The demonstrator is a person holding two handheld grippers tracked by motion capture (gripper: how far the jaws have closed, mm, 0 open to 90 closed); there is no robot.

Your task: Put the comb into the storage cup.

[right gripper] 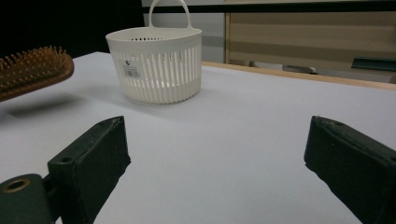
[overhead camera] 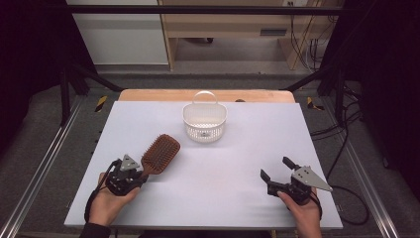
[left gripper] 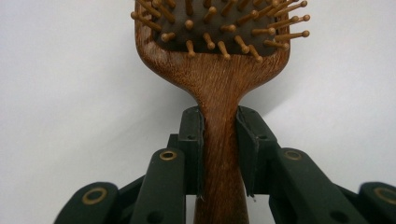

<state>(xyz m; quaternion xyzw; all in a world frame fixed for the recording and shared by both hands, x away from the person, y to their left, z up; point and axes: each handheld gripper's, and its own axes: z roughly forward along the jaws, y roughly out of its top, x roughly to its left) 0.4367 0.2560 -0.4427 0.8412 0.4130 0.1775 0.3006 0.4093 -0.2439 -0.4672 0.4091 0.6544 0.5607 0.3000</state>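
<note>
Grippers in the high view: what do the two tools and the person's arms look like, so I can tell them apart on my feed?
Both are black two-jaw tools with flat rectangular pads and brass-coloured rivets. The left gripper carries a small grey triangular plate; the right gripper has a larger, pointed one. A black cable trails from each. A dark sleeve edge shows at the left wrist, a dark band at the right.

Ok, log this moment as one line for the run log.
left gripper: shut on hairbrush handle, head lifted | right gripper: open, empty | basket: upright, apart

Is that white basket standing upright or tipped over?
Upright. The white basket sits flat on the table, its rim level and its handle pointing up.
</note>
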